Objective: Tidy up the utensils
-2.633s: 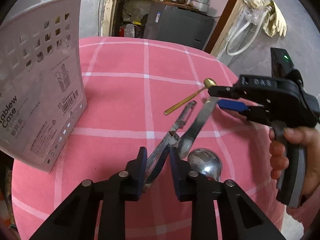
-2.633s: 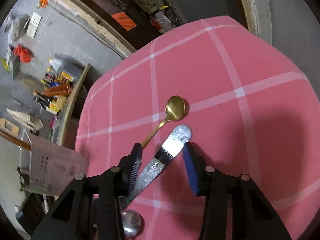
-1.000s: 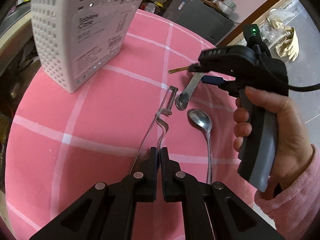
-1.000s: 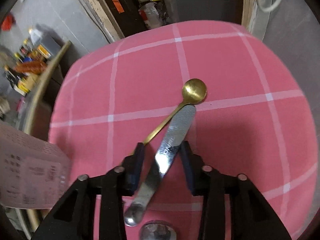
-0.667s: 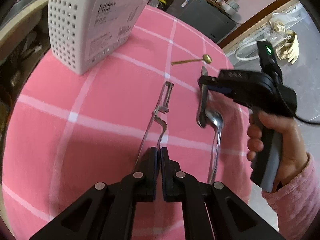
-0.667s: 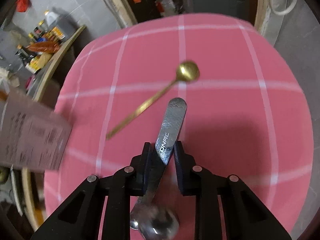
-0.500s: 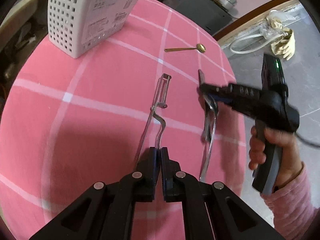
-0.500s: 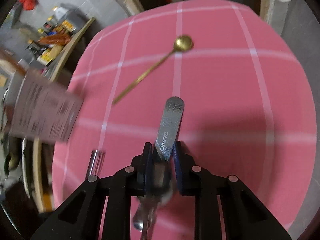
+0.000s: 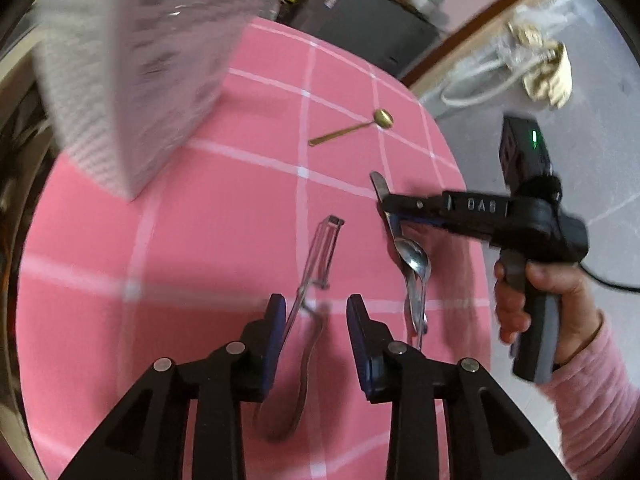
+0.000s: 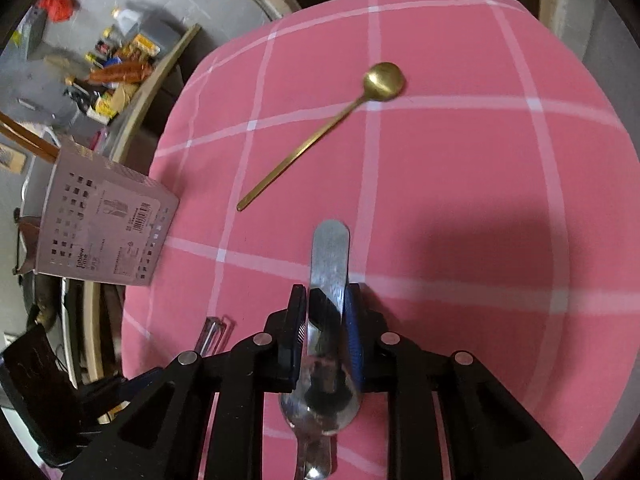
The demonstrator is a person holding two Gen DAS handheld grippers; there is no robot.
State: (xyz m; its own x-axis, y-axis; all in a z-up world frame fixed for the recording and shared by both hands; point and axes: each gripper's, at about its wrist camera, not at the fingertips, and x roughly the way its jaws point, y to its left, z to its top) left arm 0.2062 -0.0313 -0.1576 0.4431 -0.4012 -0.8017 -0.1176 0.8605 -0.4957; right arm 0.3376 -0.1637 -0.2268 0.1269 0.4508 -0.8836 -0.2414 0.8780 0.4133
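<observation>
A flat-handled steel spoon (image 10: 329, 264) is clamped between the closed jaws of the right gripper (image 10: 326, 320), held above a second steel spoon (image 9: 416, 276) lying on the pink checked tablecloth (image 9: 224, 208). Just left of that spoon lies a steel peeler (image 9: 316, 264), between the wide-apart jaws of the left gripper (image 9: 316, 316), which grip nothing. Beyond lie a slim gold spoon (image 10: 320, 132) and, far left, a white perforated utensil basket (image 10: 100, 232).

The right hand-held gripper (image 9: 387, 209) is black with blue pads, a grey handle, a green light and "DAS" lettering; the hand (image 9: 536, 296) wears a pink sleeve (image 9: 600, 396).
</observation>
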